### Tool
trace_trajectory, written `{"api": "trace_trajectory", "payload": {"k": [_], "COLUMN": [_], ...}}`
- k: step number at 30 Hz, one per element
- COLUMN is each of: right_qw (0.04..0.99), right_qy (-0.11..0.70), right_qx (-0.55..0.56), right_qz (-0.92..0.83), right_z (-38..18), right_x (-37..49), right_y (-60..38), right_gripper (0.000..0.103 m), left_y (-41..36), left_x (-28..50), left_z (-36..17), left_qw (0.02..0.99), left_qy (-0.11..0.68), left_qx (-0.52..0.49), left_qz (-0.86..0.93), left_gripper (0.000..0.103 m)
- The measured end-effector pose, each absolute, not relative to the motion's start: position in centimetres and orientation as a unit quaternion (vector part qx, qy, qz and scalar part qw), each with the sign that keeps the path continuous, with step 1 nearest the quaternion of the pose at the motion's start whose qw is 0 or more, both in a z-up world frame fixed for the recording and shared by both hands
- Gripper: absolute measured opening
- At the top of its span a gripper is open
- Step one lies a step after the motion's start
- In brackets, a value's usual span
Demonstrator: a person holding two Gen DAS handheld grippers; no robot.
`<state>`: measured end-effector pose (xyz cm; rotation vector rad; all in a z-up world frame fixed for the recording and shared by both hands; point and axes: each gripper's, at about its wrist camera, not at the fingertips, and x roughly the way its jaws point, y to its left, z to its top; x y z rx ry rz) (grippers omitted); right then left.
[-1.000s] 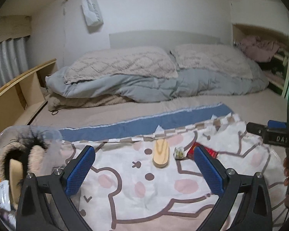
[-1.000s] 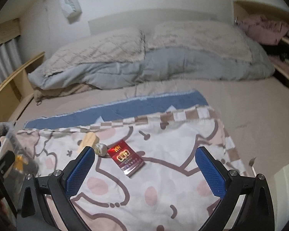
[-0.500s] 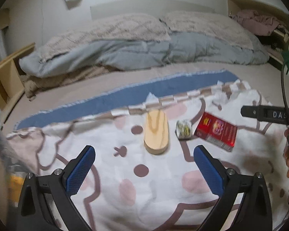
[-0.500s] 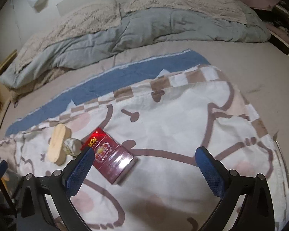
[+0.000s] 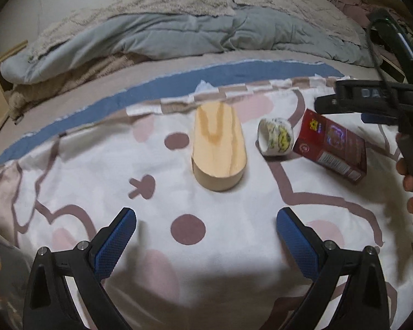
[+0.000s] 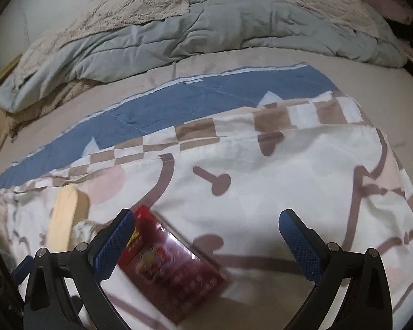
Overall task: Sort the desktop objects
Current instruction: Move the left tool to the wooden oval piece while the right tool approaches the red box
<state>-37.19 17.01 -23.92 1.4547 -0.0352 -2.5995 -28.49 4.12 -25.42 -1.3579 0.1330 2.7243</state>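
Left gripper (image 5: pixel 206 228): mine, jaws wide apart, holding nothing, hovering over the sheet on the near side of the block.
Right gripper (image 6: pixel 207 231): mine, jaws wide apart too, nothing clamped; it hangs low over the red box, with its left finger in front of the box's left corner.
Block (image 5: pixel 219 148): pale wood, oval, lying flat on the sheet, straight ahead of my left gripper and apart from it.
Tape roll (image 5: pixel 275 137): small, patterned white, tipped on its side between the block and the red box, just beside the box.
Red box (image 6: pixel 170 264): flat on the sheet, turned at an angle, blurred in the right view; rightmost of the three items.
Sheet (image 5: pixel 234 247): white with brown and pink cartoon print, spread over the bed, all three items resting on it.
Bedding (image 5: pixel 179 30): grey duvet and beige pillows heaped at the far end, well apart from the items.
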Motion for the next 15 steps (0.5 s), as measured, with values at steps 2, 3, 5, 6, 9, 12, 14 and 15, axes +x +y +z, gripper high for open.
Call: {"api": "trace_trajectory", "payload": {"k": [2, 3, 5, 6, 9, 12, 14, 15], "right_qw": [0.075, 0.081, 0.095, 0.102, 0.105, 0.109, 0.112, 0.113], "right_qy": [0.007, 0.005, -0.011, -0.017, -0.007, -0.002, -0.003, -0.002], "right_qx": [0.487, 0.485, 0.485, 0.488, 0.492, 0.490, 0.493, 0.494], "right_qz": [-0.870, -0.871, -0.869, -0.867, -0.864, -0.865, -0.863, -0.862], "right_z": [-24.5, -24.7, -24.9, -24.9, -25.2, -25.7, -25.7, -25.6], "right_x": [-37.6, -37.7, -38.0, -38.1, -38.4, -38.6, -38.5, -38.5], "right_y": [16.5, 16.3, 16.4, 16.3, 15.7, 15.5, 15.9, 16.1], "right_gripper": [0.103, 0.103, 0.103, 0.103, 0.103, 0.103, 0.103, 0.103], "left_y": [4.2, 4.2, 4.1, 4.0, 3.8, 3.8, 3.7, 3.7], "left_x": [-28.7, -28.8, -28.8, -28.9, -29.0, -28.9, -28.9, -29.0], "left_z": [-26.0, -26.3, -26.8, -26.9, -27.2, -27.2, -27.1, -27.0], "left_qw": [0.056, 0.058, 0.061, 0.062, 0.068, 0.066, 0.067, 0.068], "left_qy": [0.042, 0.041, 0.037, 0.032, 0.024, 0.020, 0.018, 0.018], "left_qx": [-0.456, -0.460, -0.463, -0.465, -0.472, -0.475, -0.477, -0.479], "left_qz": [0.887, 0.885, 0.883, 0.883, 0.879, 0.877, 0.876, 0.875], "left_gripper": [0.103, 0.103, 0.103, 0.103, 0.103, 0.103, 0.103, 0.103]}}
